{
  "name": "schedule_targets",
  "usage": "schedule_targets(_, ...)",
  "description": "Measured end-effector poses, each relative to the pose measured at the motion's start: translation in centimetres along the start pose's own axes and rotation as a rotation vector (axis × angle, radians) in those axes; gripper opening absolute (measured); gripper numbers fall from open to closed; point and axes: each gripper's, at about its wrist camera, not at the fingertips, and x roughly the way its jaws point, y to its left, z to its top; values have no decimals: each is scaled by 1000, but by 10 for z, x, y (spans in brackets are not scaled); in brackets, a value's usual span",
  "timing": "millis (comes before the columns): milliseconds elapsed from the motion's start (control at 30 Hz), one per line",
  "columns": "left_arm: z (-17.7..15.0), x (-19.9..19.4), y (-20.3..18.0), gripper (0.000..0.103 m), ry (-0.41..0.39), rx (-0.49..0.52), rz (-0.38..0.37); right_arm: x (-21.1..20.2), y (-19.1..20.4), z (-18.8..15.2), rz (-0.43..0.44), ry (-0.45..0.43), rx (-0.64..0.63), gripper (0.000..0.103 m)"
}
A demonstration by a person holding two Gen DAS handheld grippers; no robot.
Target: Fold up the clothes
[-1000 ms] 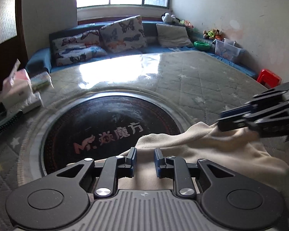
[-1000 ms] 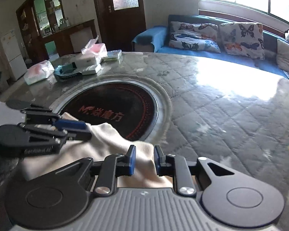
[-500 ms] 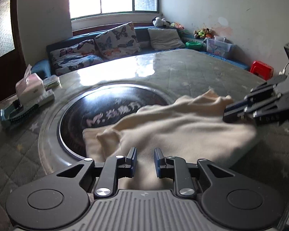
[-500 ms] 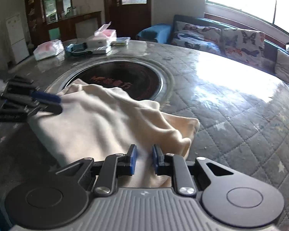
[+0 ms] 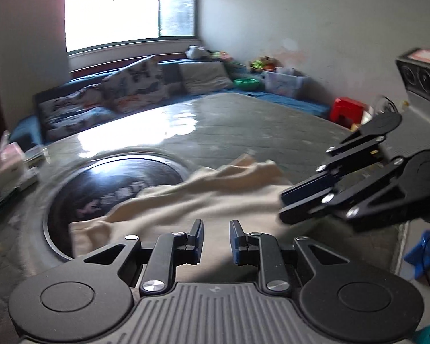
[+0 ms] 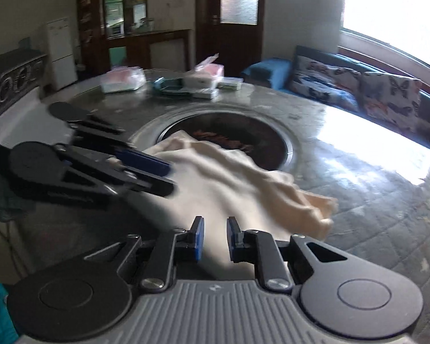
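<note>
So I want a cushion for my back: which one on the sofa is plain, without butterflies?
The grey cushion nearest the window corner; the butterfly cushions beside it are patterned.

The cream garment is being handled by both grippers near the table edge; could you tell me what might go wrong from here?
1. The cream garment looks bunched at its far corner, so creases may get folded in.
2. The left gripper and right gripper each pinch only an edge; the cloth could slip free.
3. The garment lies partly over the dark round inset, whose rim might snag it.
</note>
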Motion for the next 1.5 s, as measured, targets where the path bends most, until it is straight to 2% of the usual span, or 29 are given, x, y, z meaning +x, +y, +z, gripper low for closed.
schedule_targets(167,-14,17,-8,23,53,0,-4,20,6,-16,-23,37,26,15)
schedule_targets(500,-12,11,-2,24,38,-12,-2,2,-4,-17,-54,20,66,15)
schedule_targets(633,-14,14,1,24,49,-29,-8,10,-13,-23,-54,62,91,15)
schedule_targets(733,-12,9,7,25,42,-49,-7,6,-18,-15,-50,36,102,15)
schedule_targets(833,-12,5,16,25,35,-75,16,12,-29,-4,-89,22,105,15)
schedule_targets(967,-16,4,30,24,50,-127,48,34,-55,4,-135,42,163,15)
schedule_targets(1133,-20,1,39,24,57,-144,48,58,-82,4,-175,65,237,13)
schedule_targets(1333,-5,4,55,25,44,-168,81,53,-74,20,-166,28,193,14)
schedule_targets(1500,10,24,82,24,66,-213,128,73,-68,34,-131,56,161,14)
